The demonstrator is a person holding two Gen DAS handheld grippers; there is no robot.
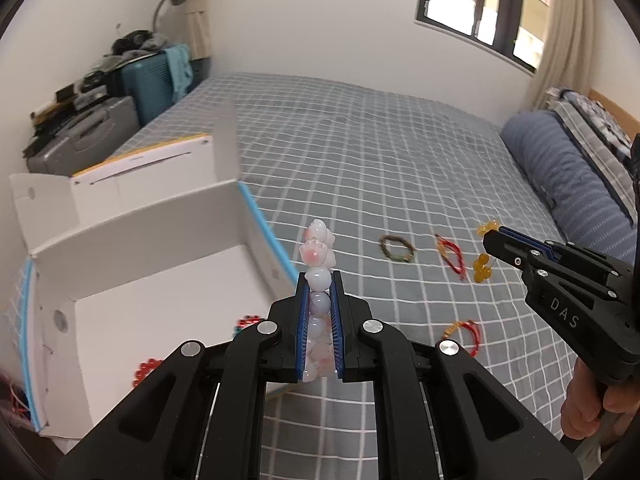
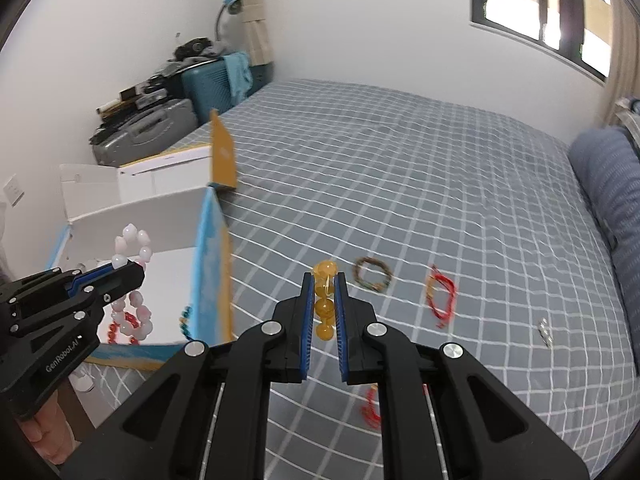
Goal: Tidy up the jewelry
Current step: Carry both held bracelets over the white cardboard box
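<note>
- While both tongs were loaded, your left gripper was clamped nearly closed on the pink bracelet, which hung beside and above the box; the right wrist view showed its loop dangling over the box interior.
- Your right gripper was pinched narrow on the amber bracelet, lifted off the bed, right of the box wall.
- Red beads already lay on the box floor, so sorting looked partly done.
- Still on the bed: green bracelet, red cord, another red cord near your right tongs, and a small silver piece, too small to identify.
- Handling guess: beaded loops were light, floppy on their string, with smooth round beads likely to roll between pads; you gripped across a run of beads, which looked secure enough.
- Pink beads looked glassy, maybe chippable, so a low release into the box seemed wiser than a drop.
- Cords would be soft and flat; pinch them at a knot or thick spot.
</note>
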